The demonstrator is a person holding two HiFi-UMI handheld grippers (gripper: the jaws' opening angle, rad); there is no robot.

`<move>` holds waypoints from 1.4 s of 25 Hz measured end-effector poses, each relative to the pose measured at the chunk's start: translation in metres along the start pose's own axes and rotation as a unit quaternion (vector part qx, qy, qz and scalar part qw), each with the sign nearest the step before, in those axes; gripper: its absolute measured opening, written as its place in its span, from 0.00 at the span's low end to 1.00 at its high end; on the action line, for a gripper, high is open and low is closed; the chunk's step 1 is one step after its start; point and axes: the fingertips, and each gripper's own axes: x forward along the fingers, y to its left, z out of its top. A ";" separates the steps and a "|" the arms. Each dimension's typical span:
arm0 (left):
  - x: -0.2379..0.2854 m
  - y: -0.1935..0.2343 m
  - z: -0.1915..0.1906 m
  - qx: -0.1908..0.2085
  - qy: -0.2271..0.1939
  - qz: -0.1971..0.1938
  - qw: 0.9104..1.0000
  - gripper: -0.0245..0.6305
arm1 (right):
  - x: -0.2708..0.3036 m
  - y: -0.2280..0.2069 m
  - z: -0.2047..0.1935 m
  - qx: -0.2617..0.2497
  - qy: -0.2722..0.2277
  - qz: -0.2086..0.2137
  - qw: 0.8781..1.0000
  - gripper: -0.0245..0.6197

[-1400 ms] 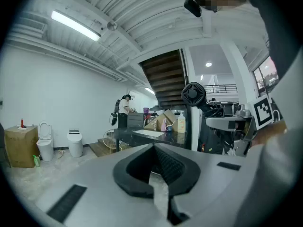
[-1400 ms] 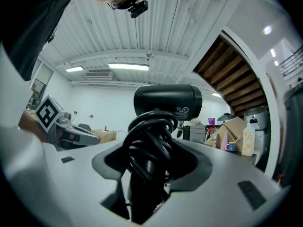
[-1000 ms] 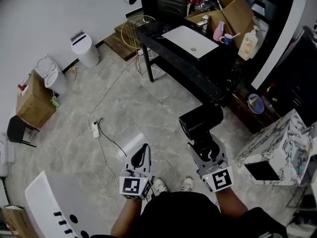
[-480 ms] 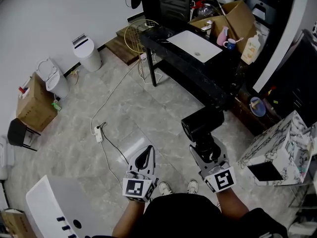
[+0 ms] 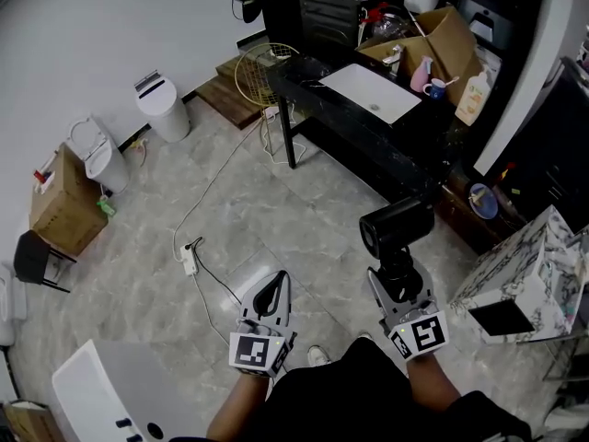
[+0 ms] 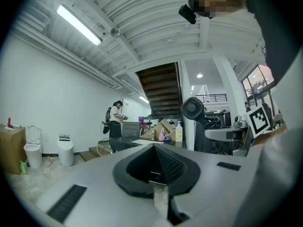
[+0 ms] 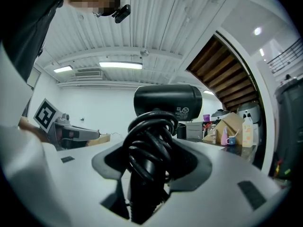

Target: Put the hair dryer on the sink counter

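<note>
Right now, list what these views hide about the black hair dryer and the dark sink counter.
- Black hair dryer handle: right gripper view, wrapped by its coiled cord.
- Dark sink counter surface: right gripper view, nearly edge-on.
- Cream pump bottle label: head view, too small.

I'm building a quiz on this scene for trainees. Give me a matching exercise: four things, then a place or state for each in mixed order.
1 hair dryer
2 left gripper
3 white basin
4 white bin

a on the floor by the wall
b jaws together, nothing between them
c set in the black counter
d clamped in the right gripper

Pairs: 1-d, 2-b, 3-c, 4-a
</note>
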 end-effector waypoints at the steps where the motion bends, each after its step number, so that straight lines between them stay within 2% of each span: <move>1: 0.003 0.005 0.001 -0.004 0.000 0.001 1.000 0.03 | 0.003 -0.001 0.001 0.001 0.000 -0.004 1.000 0.42; 6: 0.025 0.020 0.011 -0.007 -0.012 -0.008 1.000 0.03 | 0.025 -0.008 -0.003 -0.001 0.004 -0.016 1.000 0.42; 16: 0.112 0.063 0.012 -0.005 -0.009 -0.002 1.000 0.03 | 0.109 -0.048 -0.003 -0.002 -0.025 0.011 1.000 0.42; 23: 0.193 0.087 0.041 0.040 -0.032 0.004 0.999 0.03 | 0.181 -0.103 -0.005 -0.006 -0.031 0.022 0.999 0.42; 31: 0.264 0.126 0.044 0.037 -0.011 0.038 0.999 0.03 | 0.241 -0.155 -0.018 0.010 -0.025 0.036 0.999 0.42; 35: 0.286 0.133 0.039 0.040 0.001 0.038 0.998 0.03 | 0.259 -0.176 -0.023 0.010 -0.021 0.038 0.999 0.42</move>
